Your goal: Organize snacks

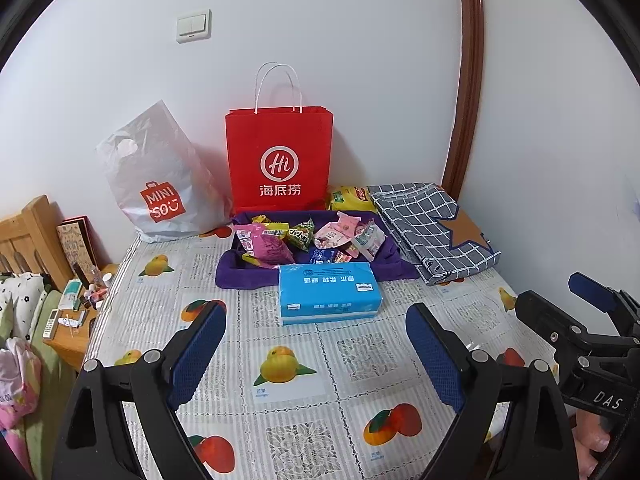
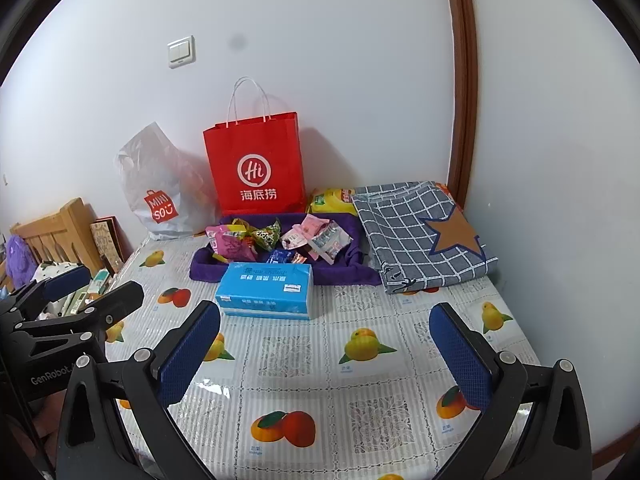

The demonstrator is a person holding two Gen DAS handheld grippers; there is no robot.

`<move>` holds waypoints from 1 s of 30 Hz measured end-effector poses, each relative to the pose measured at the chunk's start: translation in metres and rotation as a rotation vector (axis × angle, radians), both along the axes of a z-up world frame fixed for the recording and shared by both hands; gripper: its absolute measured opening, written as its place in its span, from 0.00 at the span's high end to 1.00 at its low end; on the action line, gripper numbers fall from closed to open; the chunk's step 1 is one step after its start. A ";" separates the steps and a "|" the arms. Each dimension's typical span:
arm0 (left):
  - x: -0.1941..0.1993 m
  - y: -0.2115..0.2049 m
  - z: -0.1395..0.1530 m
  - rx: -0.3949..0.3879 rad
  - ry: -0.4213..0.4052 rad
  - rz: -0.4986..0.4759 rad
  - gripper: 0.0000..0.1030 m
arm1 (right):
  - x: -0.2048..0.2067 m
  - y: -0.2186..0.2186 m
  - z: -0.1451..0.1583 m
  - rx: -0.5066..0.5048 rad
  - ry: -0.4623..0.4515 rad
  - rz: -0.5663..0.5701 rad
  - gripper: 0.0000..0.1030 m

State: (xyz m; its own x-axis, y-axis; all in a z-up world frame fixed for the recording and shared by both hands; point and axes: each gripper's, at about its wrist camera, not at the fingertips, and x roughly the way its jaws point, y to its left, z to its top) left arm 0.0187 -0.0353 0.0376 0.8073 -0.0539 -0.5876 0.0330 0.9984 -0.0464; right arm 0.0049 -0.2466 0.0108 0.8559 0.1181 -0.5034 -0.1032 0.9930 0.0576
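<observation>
- Snacks (image 1: 308, 238) lie heaped in a purple cloth tray (image 1: 236, 276) near the far edge of the table (image 1: 320, 412), close to the wall.
- We see a blue tissue pack (image 1: 329, 294) touching the tray's near rim.
- A red paper bag (image 1: 279, 158) and a grey plastic bag (image 1: 154, 178) stand against the wall behind the tray; a folded checked cloth (image 1: 432, 230) lies just right of it.
- Our left gripper (image 1: 316, 356) hovers with jaws wide, nothing between them.
- Our right gripper (image 2: 326, 354) hovers likewise, jaws wide and empty.
- We note bare tablecloth between both grippers and the tissue pack; the table's left edge drops to a cluttered nightstand (image 1: 68, 340).
</observation>
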 end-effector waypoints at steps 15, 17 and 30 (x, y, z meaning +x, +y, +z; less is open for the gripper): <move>-0.001 0.001 0.000 0.001 0.001 0.000 0.11 | 0.001 0.001 -0.001 0.001 0.001 0.003 0.00; -0.001 0.001 0.000 0.003 0.000 0.003 0.11 | 0.001 0.001 -0.001 0.003 0.001 0.003 0.00; -0.001 0.002 0.000 0.002 0.000 0.002 0.11 | 0.000 0.004 -0.002 0.002 -0.003 0.011 0.00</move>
